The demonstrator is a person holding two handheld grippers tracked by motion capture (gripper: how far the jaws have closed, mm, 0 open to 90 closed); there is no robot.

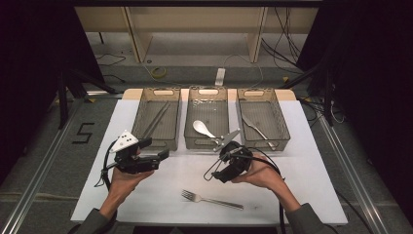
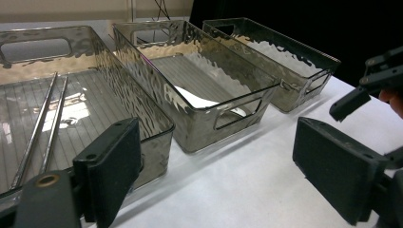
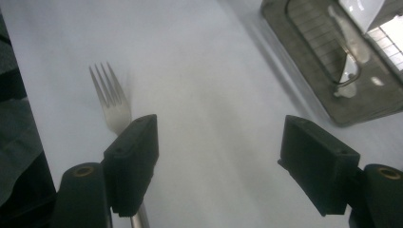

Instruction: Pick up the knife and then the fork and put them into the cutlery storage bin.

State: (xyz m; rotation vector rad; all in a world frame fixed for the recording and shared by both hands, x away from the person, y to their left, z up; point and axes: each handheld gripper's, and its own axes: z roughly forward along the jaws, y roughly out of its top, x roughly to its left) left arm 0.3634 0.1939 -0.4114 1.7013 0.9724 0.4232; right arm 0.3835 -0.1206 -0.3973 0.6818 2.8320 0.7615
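Observation:
A metal fork (image 1: pixel 212 199) lies on the white table cover near the front edge, tines to the left. My right gripper (image 1: pixel 220 168) hovers above it and a little behind, open, nothing between its pads. In the right gripper view the right gripper (image 3: pixel 218 166) looks down on the cover; the fork (image 3: pixel 110 97) lies at the left, its handle running under the left pad. My left gripper (image 1: pixel 157 148) is held in front of the left tray, open and empty. In the left gripper view the left gripper (image 2: pixel 214 166) faces the row of trays.
Three clear grey trays stand in a row at the back. The left tray (image 1: pixel 171 142) holds chopsticks (image 1: pixel 156 119), the middle tray (image 1: pixel 187 124) a white spoon (image 1: pixel 203 129), the right tray (image 1: pixel 281 122) a knife (image 1: pixel 258 127). A bare strip of cover (image 1: pixel 302 165) lies at the right.

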